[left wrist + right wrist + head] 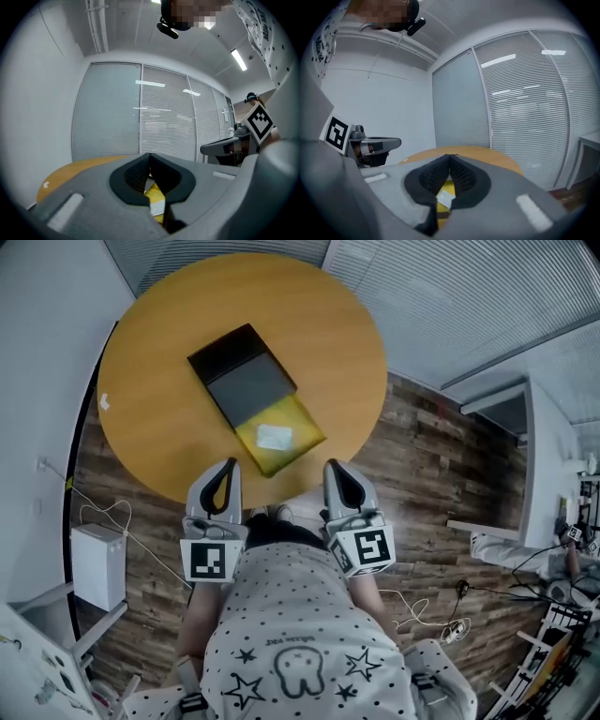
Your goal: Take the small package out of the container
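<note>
While both grippers are held at the near edge of the round wooden surface, nothing is gripped. Left gripper: jaws shut tip to tip, empty. Right gripper: same, jaws together, empty. A flat black container is laid at an angle mid-surface. The yellow package, marked with a white label, is seen at the container's near end, touching it; whether it sits inside or on top cannot be told. It is located just ahead of the grippers, between them, apart from both.
</note>
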